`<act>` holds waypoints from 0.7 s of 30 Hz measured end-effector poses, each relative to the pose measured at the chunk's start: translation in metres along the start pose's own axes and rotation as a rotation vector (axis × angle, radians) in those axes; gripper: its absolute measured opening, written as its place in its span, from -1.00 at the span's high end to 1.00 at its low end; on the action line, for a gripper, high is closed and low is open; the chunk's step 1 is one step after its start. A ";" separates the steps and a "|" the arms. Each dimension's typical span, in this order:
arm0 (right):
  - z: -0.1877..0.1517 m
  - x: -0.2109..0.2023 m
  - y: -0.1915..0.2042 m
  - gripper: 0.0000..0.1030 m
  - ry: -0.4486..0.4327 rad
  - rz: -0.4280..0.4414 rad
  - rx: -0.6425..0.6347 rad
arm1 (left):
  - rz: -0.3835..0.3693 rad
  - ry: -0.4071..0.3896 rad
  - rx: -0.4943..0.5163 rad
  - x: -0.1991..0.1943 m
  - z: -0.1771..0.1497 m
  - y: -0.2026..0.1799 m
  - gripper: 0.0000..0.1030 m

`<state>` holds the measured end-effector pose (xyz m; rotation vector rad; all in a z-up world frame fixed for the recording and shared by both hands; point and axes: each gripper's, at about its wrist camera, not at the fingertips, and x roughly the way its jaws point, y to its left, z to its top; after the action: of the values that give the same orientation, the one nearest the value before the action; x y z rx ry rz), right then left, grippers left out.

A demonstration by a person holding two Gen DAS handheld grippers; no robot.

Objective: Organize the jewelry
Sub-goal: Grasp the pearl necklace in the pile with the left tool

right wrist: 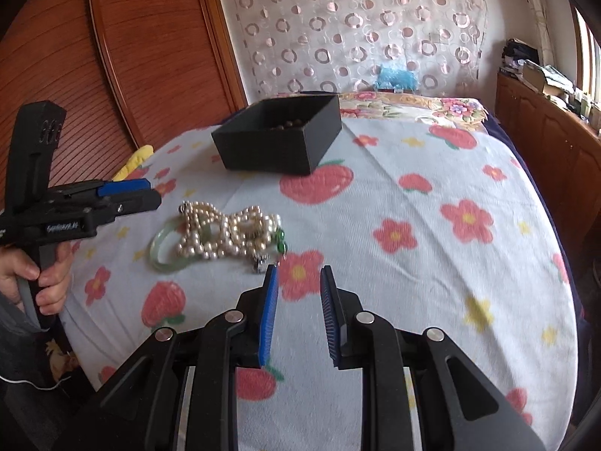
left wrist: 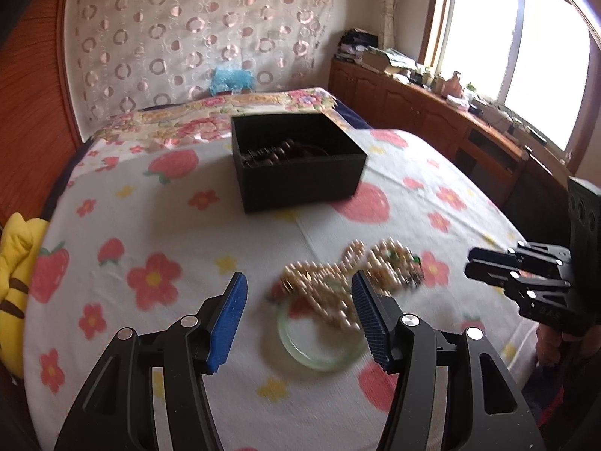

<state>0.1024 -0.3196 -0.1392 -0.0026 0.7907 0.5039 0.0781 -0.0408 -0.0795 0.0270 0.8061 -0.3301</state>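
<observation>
Both claws, left (left wrist: 298,287) and right (right wrist: 298,280), gape empty over strawberry bedspread (right wrist: 432,285).

Strawberry-print bed (right wrist: 432,173) with black box (right wrist: 278,143), pearls (right wrist: 225,233), bangle (right wrist: 165,259).

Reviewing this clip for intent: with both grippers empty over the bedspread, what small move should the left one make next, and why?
Probably lower the left gripper onto the pearl necklace and close. Its jaws stand open with nothing between them, the pearls lie on the green bangle just ahead, and the black box already holds dark beads.
</observation>
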 end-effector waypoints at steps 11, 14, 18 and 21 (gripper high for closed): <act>-0.007 0.007 -0.003 0.51 0.016 0.024 0.015 | -0.047 0.090 0.020 0.021 -0.014 -0.019 0.44; -0.008 0.007 -0.004 0.51 0.015 0.025 0.010 | -0.062 0.110 0.018 0.025 -0.012 -0.019 0.54; -0.008 0.008 -0.002 0.51 0.015 0.028 0.002 | -0.051 0.125 0.008 0.032 -0.011 -0.019 0.56; -0.008 0.008 -0.002 0.51 0.016 0.031 0.004 | -0.050 0.130 0.003 0.033 -0.009 -0.018 0.56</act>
<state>0.1026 -0.3197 -0.1510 0.0095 0.8080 0.5325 0.0880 -0.0655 -0.1077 0.0311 0.9361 -0.3794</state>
